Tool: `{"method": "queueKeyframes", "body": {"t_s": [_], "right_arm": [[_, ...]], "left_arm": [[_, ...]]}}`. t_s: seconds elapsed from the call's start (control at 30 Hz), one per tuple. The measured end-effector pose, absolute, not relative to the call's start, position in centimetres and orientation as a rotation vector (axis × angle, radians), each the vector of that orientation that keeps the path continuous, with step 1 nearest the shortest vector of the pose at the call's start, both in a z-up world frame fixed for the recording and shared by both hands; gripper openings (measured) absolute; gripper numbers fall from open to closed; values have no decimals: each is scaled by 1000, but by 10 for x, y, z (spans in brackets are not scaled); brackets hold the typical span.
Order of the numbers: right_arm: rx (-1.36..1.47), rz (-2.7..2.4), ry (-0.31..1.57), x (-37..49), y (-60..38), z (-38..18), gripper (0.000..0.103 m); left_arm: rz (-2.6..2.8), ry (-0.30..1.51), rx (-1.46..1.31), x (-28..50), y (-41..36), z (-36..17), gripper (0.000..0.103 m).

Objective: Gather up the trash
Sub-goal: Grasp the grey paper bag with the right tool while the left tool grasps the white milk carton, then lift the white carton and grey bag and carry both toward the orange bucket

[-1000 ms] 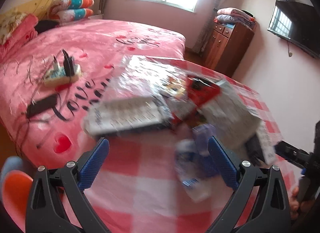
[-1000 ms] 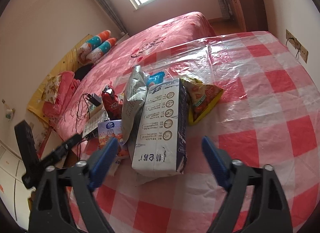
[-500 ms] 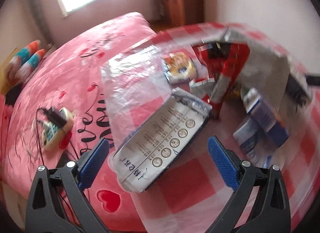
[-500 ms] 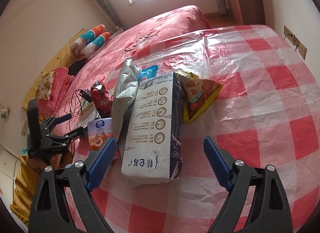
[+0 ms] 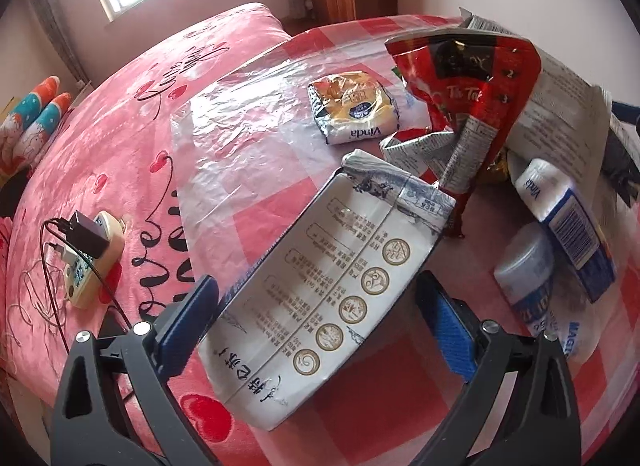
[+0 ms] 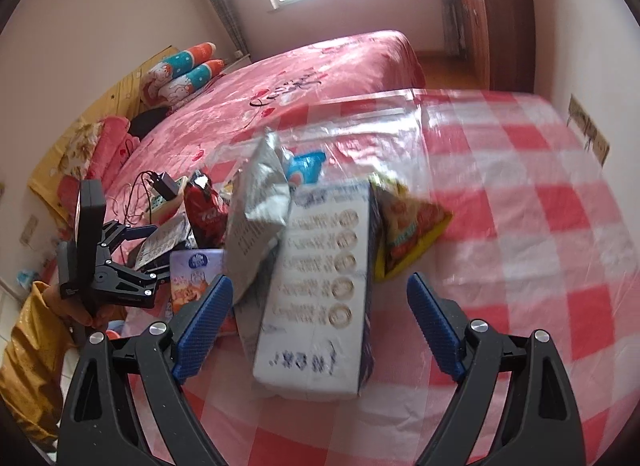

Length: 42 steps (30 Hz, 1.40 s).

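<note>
The left gripper (image 5: 316,320) has swung round and dropped lower than it was a second ago. Back then it looked across the whole pile from farther off. Now its two blue fingers (image 5: 188,326) stand wide apart, one on each side of a flat white carton (image 5: 320,286), and neither one is pressing on it yet. The carton lies at the near edge of the table (image 5: 256,113), which has a red and white checked cloth under clear plastic. I think this means the left hand has picked this carton as its first piece of trash.

The right gripper (image 6: 316,324) has moved in a little closer to a second white carton (image 6: 320,298), the big one at the front of the pile. Its fingers are spread wide and hold nothing. This picture is a bit blurry, so I cannot be sure how close the fingers are to the carton.

The rest of the trash sits just behind: a red snack bag (image 5: 464,97), a silver bag (image 6: 260,209), a yellow snack bag (image 6: 408,225) and a small tissue pack (image 5: 354,105). All of it is on the table, and nothing has been lifted yet. A charger (image 5: 86,254) lies on the pink bed (image 5: 132,113) beside the table, and it is not trash.
</note>
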State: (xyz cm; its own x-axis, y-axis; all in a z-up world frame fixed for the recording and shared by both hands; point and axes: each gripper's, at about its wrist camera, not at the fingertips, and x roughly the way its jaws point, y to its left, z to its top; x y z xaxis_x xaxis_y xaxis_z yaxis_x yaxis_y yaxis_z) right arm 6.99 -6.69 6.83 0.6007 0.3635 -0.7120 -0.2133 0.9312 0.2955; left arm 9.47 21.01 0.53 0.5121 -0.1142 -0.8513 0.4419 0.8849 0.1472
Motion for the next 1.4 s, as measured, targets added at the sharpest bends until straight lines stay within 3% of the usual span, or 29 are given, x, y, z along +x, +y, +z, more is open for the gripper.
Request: {"method": "queueKeyframes", "body": {"t_s": [0.37,0.57,0.67,0.83,1.3,1.4], "right_arm": [[44,412,845,117,-23,84,88],[-59,432,887,141,-1,73,79],[-78,426,908,148,2,64,73],[-69,443,919,149,6,58,51],[25,431,784,109,-8,78,26],[29,418,743,95,-11,86,25]], "left_arm": [[-293,952,344,79,204,7,88],[-264,939,320,71,202,8,82],[-254,935,298,67,203,9,78],[-243,928,271,62,205,10,73],[-260,923,170,30,192,15,70],[-254,919,141,21,191,15,70]]}}
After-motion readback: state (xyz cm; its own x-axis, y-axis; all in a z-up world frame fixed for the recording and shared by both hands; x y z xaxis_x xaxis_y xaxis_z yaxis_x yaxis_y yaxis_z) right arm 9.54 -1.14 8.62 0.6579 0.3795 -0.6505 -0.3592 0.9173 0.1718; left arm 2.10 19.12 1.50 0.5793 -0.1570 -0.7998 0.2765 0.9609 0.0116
